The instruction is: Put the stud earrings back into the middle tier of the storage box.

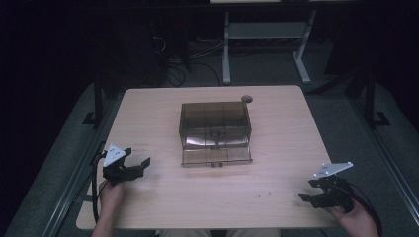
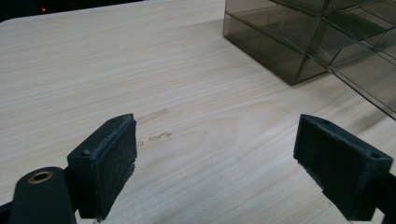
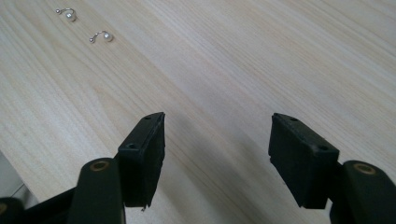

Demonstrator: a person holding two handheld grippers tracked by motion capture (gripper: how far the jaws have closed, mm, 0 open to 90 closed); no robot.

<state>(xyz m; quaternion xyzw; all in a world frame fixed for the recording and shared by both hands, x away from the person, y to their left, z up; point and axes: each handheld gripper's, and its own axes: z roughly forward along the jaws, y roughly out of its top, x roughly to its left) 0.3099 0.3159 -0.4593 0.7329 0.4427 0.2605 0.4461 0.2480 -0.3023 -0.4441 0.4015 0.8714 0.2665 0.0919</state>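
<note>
A smoky transparent drawer box (image 1: 214, 126) stands mid-table with its lower drawer (image 1: 216, 156) pulled out toward me; the left gripper view catches its corner (image 2: 280, 51) at top right. Two small pearl earrings (image 3: 106, 36) (image 3: 70, 15) lie on the wood at the top left of the right gripper view, seen as faint specks (image 1: 263, 194) in the high view. My left gripper (image 1: 141, 165) (image 2: 215, 158) sits at the table's left front, open, nothing between its jaws. My right gripper (image 1: 307, 195) (image 3: 217, 156) hovers at the right front, open and empty, the earrings to its left.
A small round grey object (image 1: 246, 99) lies on the table (image 1: 148, 113) behind the box's right corner. The light wooden table has rounded corners; dark floor, cables and a white desk frame (image 1: 267, 34) lie beyond its far edge.
</note>
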